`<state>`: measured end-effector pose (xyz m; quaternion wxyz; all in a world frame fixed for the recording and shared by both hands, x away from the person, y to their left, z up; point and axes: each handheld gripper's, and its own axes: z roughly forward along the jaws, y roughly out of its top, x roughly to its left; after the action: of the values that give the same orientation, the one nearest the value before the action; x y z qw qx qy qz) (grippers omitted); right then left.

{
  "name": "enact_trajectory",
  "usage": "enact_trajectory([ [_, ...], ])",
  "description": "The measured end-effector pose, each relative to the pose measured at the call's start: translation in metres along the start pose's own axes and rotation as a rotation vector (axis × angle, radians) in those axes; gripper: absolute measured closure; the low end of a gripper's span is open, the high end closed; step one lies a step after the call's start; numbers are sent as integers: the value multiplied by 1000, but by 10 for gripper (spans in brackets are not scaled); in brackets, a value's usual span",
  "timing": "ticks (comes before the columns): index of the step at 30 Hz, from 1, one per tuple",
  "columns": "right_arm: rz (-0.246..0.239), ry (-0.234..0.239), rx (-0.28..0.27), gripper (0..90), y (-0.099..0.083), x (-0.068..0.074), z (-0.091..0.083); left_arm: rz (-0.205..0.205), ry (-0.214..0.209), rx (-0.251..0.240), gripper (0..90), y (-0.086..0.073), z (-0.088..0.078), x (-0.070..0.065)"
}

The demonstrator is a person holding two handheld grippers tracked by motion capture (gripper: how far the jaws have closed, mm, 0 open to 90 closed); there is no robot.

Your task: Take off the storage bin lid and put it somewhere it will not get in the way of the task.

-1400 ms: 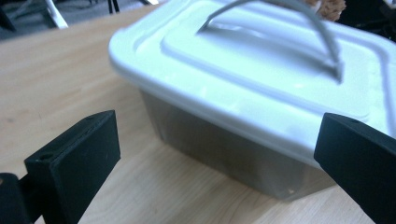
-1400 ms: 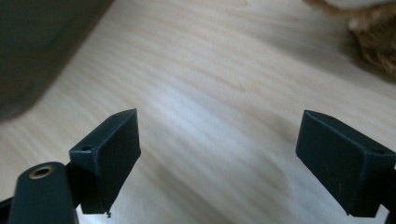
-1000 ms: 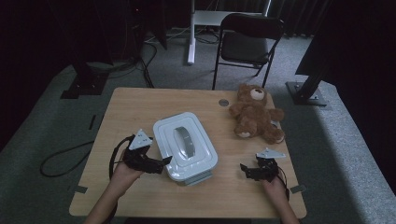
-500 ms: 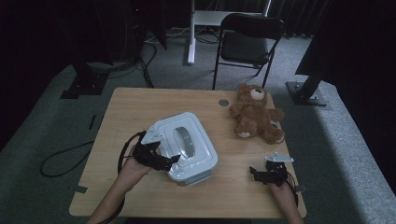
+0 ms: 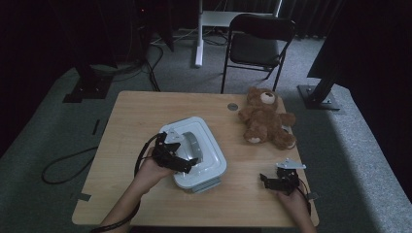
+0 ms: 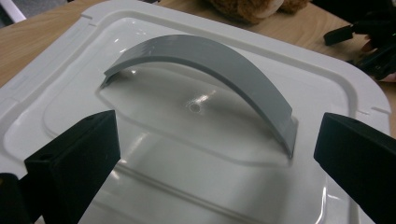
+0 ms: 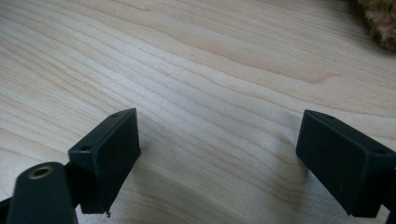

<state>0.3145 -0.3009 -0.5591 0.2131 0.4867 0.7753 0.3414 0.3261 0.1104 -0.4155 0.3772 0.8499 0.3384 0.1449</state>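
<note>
A white plastic box (image 5: 206,165) with a lid and an arched grey handle (image 5: 191,145) sits mid-table. My left gripper (image 5: 187,164) hovers over the lid, open. In the left gripper view its jaws stand wide apart just short of the grey handle (image 6: 210,60), and the left gripper (image 6: 217,135) holds nothing. A brown teddy bear (image 5: 265,121) lies at the table's far right. My right gripper (image 5: 272,182) is low near the front right edge, open. In the right gripper view the right gripper (image 7: 219,128) is spread over bare wood, with teddy fur (image 7: 380,23) at the corner.
The wooden table (image 5: 131,126) has a small round disc (image 5: 232,106) near its far edge, beside the bear. A black folding chair (image 5: 260,39) stands behind the table. The other gripper (image 6: 369,42) shows beyond the lid in the left gripper view.
My left gripper has moved right from beside the box to over its lid. My right gripper has drawn a little toward the front edge.
</note>
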Motion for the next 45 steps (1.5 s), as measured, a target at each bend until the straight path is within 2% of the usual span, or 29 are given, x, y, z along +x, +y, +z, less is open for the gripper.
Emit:
enact_trajectory([
  [8,1,1,1,127,0,0,0,-32,4,16,12,8,10,-2],
  [10,0,1,1,127,0,0,0,-37,-12,21,12,10,13,-2],
  [13,0,0,0,128,0,0,0,-48,11,34,12,14,18,-4],
  [18,1,0,-1,127,0,0,0,-57,21,43,11,18,21,-4],
  [22,0,0,0,127,0,0,0,-60,2,51,12,20,24,-5],
  [24,1,0,0,128,0,0,0,-69,-4,47,75,21,25,-6],
  [27,0,0,0,128,0,0,0,-80,4,58,85,22,27,-7],
  [28,0,0,0,128,0,0,0,-90,-7,50,162,22,27,-6],
  [31,0,0,0,128,0,0,0,-111,-30,32,212,21,26,-2],
  [32,0,0,0,128,0,0,0,-127,-37,22,283,20,25,-1],
  [33,0,0,0,128,0,0,0,-136,-43,14,315,20,25,-1],
  [40,1,-1,-1,130,0,0,0,-104,-88,-25,468,15,26,-4],
  [45,1,-1,0,131,0,0,0,-119,-104,-42,522,13,25,-4],
])
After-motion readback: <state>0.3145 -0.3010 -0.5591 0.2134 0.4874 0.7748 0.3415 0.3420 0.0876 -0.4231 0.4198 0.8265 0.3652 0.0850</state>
